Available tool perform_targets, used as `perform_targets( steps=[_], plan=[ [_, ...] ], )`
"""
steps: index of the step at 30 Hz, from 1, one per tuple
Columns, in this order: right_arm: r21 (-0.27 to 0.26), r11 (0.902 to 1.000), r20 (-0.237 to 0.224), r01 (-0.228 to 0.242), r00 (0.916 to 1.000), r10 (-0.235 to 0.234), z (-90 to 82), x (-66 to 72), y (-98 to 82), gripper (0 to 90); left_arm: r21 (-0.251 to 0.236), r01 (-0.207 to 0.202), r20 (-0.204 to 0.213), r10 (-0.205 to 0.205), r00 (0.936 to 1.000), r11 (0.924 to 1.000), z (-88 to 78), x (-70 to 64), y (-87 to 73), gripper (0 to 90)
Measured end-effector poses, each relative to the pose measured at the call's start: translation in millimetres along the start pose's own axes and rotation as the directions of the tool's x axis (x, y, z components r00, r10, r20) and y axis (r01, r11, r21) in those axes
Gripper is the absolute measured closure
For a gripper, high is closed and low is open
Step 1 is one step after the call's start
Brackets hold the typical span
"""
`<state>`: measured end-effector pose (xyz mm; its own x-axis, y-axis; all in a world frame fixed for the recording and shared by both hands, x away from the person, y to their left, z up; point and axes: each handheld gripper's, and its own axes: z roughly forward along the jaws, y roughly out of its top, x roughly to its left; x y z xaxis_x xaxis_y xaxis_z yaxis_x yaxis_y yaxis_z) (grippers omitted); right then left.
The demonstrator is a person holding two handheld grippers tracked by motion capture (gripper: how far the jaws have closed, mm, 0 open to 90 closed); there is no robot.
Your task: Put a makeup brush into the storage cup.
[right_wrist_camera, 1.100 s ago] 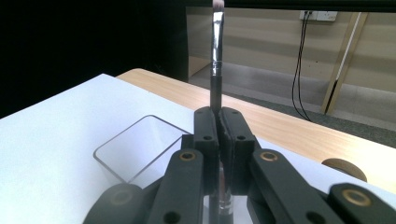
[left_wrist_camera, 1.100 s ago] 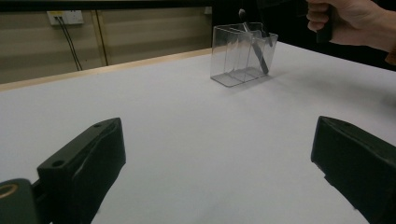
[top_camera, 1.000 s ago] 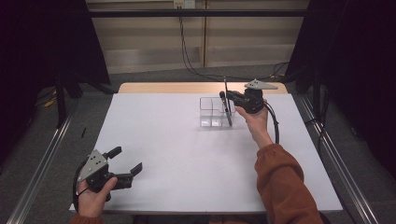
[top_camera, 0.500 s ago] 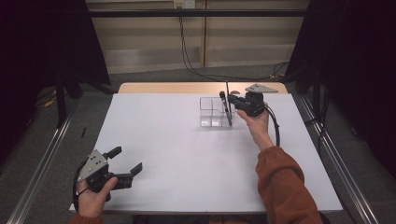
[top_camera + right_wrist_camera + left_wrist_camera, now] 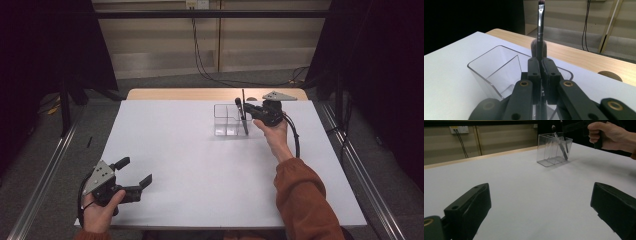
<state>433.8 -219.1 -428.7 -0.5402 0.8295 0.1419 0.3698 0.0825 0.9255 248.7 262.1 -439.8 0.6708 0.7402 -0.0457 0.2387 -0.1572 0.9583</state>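
A clear plastic organizer [image 5: 225, 121] with several compartments stands at the table's far middle. My right gripper [image 5: 245, 111] hangs at its right end, shut on a thin makeup brush [image 5: 243, 97] that stands nearly upright with its lower end inside the organizer. In the right gripper view the jaws [image 5: 540, 61] pinch the brush's handle below its silver ferrule [image 5: 540, 22]. The fuzzy head of a second brush [image 5: 533, 46] shows just behind. My left gripper [image 5: 136, 171] rests open at the near left corner with nothing in it; its view looks at the organizer [image 5: 554, 150] from afar.
The white table top [image 5: 200, 165] has a wooden strip [image 5: 175, 94] along its far edge. Metal rails [image 5: 45, 175] run along both sides. Cables [image 5: 200, 50] hang down the back wall. The person's orange sleeve [image 5: 302, 200] lies over the near right.
The right gripper with the brush has edged slightly left and down towards the organizer. The left gripper has kept still.
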Motion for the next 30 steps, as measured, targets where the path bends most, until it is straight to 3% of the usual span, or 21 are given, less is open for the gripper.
perform_targets(
  steps=[9, 14, 18, 19, 22, 30],
  plan=[
    [-0.01, 0.9999, 0.004, -0.006, 1.0, 0.006, -0.6, -0.1, -1.5, 77.0, -0.005, 0.003, -0.001, -0.003, 1.0, 1.0, -0.2, -0.3, 0.1, 3.1],
    [-0.02, 0.9998, 0.009, 0.004, 0.9999, -0.003, -2.6, 0.8, -0.4, 65.5, -0.004, 0.001, 0.002, -0.001, 1.0, 1.0, 0.4, -0.3, 0.4, 3.1],
    [-0.023, 0.9997, 0.009, 0.008, 0.9999, -0.008, -3.1, 2.3, 1.4, 52.5, -0.002, 0.003, 0.002, -0.003, 1.0, 1.0, 2.2, -0.1, 0.7, 3.1],
    [-0.023, 0.9997, 0.009, 0.004, 1.0, -0.004, -3.1, 2.2, 1.4, 45.6, -0.001, 0.003, 0.003, -0.003, 1.0, 1.0, 2.6, -0.2, 0.8, 3.1],
    [-0.012, 0.9998, -0.01, 0.016, 0.9998, -0.016, -2.5, 1.5, 0.2, 42.3, -0.001, 0.004, 0.005, -0.004, 1.0, 1.0, 3.4, 0.2, 1.0, 3.1],
    [-0.008, 0.9997, -0.035, 0.023, 0.9991, -0.024, -1.8, 3.3, 0.5, 23.5, 0.003, 0.011, 0.002, -0.011, 0.9999, 0.9999, 5.8, 2.0, 0.7, 3.1]
  ],
)
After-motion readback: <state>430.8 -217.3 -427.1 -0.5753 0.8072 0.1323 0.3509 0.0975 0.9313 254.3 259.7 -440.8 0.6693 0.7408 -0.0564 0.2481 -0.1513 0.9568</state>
